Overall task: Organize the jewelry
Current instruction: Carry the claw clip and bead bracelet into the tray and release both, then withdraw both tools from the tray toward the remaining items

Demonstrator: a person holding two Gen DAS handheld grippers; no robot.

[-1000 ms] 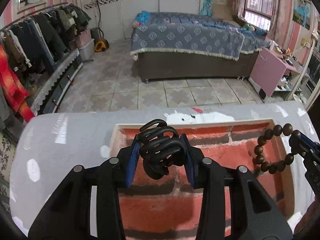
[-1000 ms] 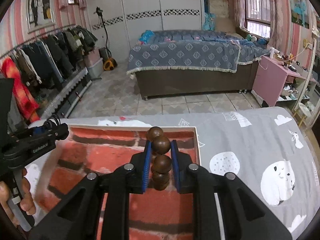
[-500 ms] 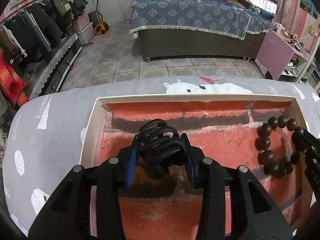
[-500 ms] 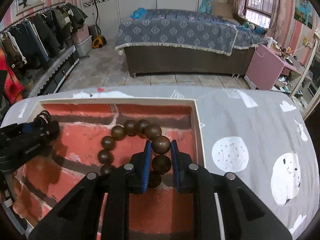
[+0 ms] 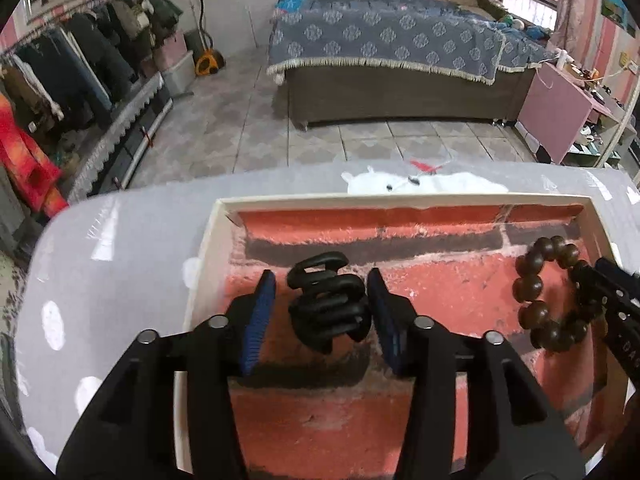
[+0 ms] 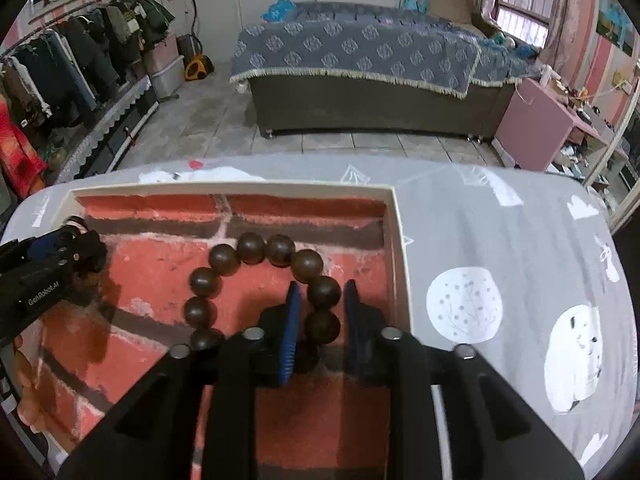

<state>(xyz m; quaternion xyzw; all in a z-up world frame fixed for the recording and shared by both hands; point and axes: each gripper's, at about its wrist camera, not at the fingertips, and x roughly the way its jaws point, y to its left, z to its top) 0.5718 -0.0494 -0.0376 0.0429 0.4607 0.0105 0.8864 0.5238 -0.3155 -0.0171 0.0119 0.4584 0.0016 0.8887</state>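
A black claw hair clip (image 5: 328, 308) lies on the red brick-patterned floor of a shallow cream-rimmed tray (image 5: 400, 199). My left gripper (image 5: 321, 278) straddles the clip with its jaws opening, and a gap shows at the left pad. A dark wooden bead bracelet (image 6: 248, 246) lies at the tray's right end (image 6: 397, 240). My right gripper (image 6: 323, 286) stands over the bracelet's near-right beads with its jaws opening and both blue pads clear of them. The bracelet (image 5: 528, 288) and the right gripper (image 5: 596, 276) also show at the left wrist view's right edge. The left gripper (image 6: 86, 250) enters the right wrist view from the left.
The tray sits on a table under a grey cloth (image 6: 500, 240) with white animal prints. A person's hand (image 6: 24, 380) holds the left gripper. Beyond the table are a tiled floor, a bed (image 5: 384, 40), a clothes rack (image 5: 60, 80) and a pink cabinet (image 5: 556, 112).
Both grippers came down into the tray with their loads. Their jaws have since spread, and the clip and the bracelet now rest loose on the tray floor.
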